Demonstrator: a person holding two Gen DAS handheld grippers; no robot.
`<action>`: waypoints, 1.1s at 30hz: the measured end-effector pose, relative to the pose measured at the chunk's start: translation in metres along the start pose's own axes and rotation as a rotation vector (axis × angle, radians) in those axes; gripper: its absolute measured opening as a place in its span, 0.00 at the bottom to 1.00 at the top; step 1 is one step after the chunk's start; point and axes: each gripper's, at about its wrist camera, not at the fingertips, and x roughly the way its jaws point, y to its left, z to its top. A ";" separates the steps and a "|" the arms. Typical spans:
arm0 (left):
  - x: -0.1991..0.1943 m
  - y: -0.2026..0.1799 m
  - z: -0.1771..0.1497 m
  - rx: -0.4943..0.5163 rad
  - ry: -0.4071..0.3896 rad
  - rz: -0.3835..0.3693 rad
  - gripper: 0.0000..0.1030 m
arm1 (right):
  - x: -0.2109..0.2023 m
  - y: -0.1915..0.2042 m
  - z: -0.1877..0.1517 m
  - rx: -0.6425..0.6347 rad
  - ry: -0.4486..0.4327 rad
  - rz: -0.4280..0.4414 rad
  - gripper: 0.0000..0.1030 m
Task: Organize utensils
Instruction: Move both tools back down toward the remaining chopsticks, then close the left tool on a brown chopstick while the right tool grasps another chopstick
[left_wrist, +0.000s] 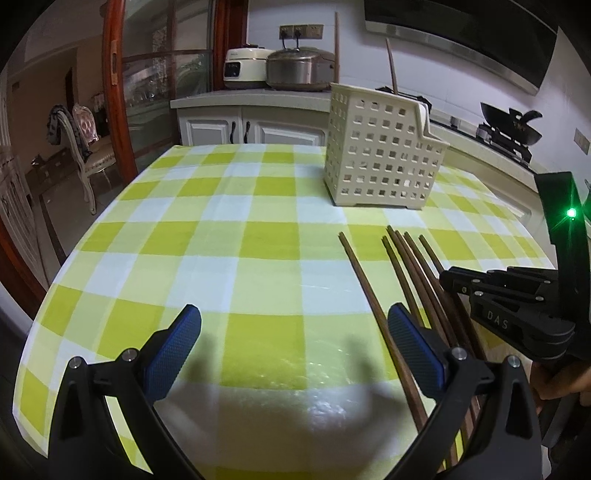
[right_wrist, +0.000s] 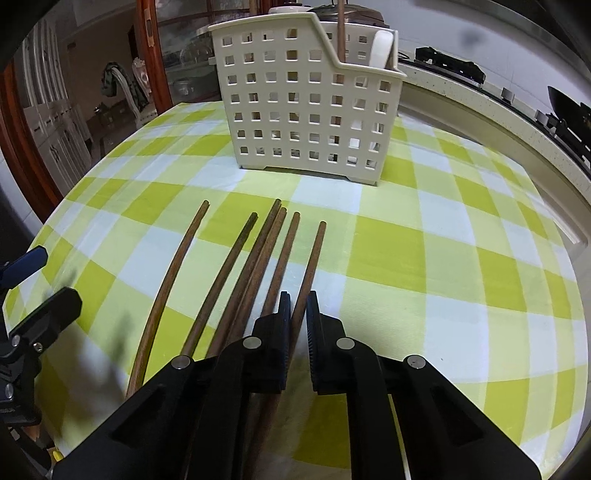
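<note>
Lying fanned on the checked tablecloth (right_wrist: 424, 258), six brown chopsticks (right_wrist: 236, 266) point toward the perforated cream utensil basket (right_wrist: 295, 99) beyond them; the right gripper (right_wrist: 298, 306) is clenched on the rightmost chopstick (right_wrist: 314, 254), while the left gripper (left_wrist: 295, 328) hovers spread wide beside the bundle, holding nothing

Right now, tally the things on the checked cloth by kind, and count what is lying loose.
Loose wooden chopsticks: 6, one of them between the right gripper pads
Perforated cream utensil basket: 1
Total: 7
</note>
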 end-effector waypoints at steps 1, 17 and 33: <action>0.001 -0.002 0.000 0.003 0.007 -0.001 0.95 | -0.001 -0.001 -0.001 -0.001 -0.002 -0.001 0.08; 0.052 -0.037 0.023 0.044 0.164 -0.039 0.48 | -0.015 -0.044 -0.020 0.089 -0.026 0.037 0.07; 0.073 -0.065 0.025 0.110 0.187 0.005 0.14 | -0.016 -0.053 -0.021 0.093 -0.015 0.103 0.07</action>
